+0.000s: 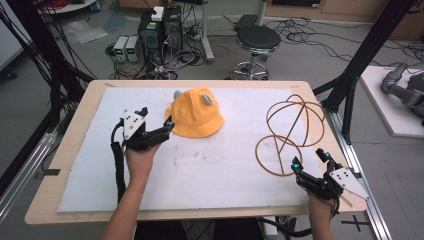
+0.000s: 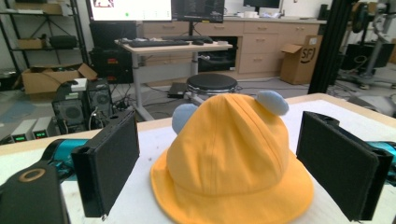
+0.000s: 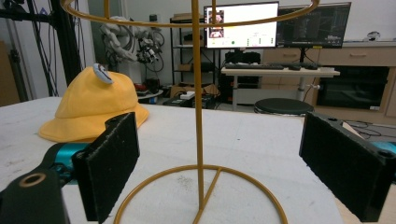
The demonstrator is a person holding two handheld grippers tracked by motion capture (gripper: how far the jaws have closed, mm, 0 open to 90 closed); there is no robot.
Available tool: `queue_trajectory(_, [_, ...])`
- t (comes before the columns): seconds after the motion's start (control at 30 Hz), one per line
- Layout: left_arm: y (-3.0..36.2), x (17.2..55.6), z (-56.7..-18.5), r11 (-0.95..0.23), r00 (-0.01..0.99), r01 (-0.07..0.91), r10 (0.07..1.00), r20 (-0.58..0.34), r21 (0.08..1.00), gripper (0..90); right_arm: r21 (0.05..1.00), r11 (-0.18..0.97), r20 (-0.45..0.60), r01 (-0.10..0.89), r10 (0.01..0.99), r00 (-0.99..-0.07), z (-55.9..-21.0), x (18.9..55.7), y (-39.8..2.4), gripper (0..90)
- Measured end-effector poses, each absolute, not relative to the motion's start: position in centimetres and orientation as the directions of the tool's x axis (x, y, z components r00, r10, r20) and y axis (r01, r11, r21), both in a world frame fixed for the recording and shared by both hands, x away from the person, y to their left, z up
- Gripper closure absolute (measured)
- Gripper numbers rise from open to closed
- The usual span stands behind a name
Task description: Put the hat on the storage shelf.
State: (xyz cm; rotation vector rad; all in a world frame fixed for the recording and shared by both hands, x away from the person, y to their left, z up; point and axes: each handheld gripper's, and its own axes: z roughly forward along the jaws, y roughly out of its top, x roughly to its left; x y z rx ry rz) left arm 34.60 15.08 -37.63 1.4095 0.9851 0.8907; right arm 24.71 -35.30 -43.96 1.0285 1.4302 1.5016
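On the left of the bench (image 1: 75,150), the left tongs (image 1: 159,120) are held spread wide, empty, just beside the near-left brim of the yellow hat (image 1: 196,115), which sits at the far middle. The hat is judged soft, light and easily crumpled; the brim or crown fold would be pinched best. To the right, the wire stand (image 1: 289,131) looks stiff, light and slippery; its upright rod is framed by the released right tongs (image 1: 310,159).

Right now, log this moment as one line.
left hand-held gripper: open, at yellow hat | right hand-held gripper: open, facing wire stand | nothing held
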Motion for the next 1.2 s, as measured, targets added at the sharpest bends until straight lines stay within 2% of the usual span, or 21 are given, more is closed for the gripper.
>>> queue_trajectory(0.37, [12.1, 37.1, -39.1, 0.041, 0.362, 0.044, 0.931, -0.054, 0.998, 13.3, 0.999, -0.032, 0.027, -0.009, 0.936, -0.352, -44.1, 24.9, -35.0, 11.8])
queue_trajectory(0.63, [9.8, 39.5, -39.9, 0.059, 0.36, 0.06, 0.93, -0.077, 0.996, 13.5, 0.999, -0.038, 0.032, -0.01, 0.936, -0.35, -44.0, 24.7, -34.9, 11.8])
queue_trajectory(0.77, [8.6, 40.7, -40.7, 0.05, 0.352, 0.083, 0.933, -0.077, 0.995, 14.2, 0.999, -0.037, 0.028, -0.018, 0.937, -0.347, -44.0, 24.5, -35.2, 11.8])
queue_trajectory(0.83, [8.2, 41.2, -41.3, 0.048, 0.351, 0.094, 0.933, -0.078, 0.994, 18.8, 0.999, -0.038, 0.031, -0.013, 0.939, -0.343, -44.1, 24.4, -35.4, 11.8])
queue_trajectory(1.2, [6.5, 43.4, -43.2, 0.053, 0.305, 0.166, 0.947, -0.102, 0.985, 20.0, 0.999, -0.038, 0.033, -0.008, 0.94, -0.34, -44.2, 23.9, -35.8, 11.8])
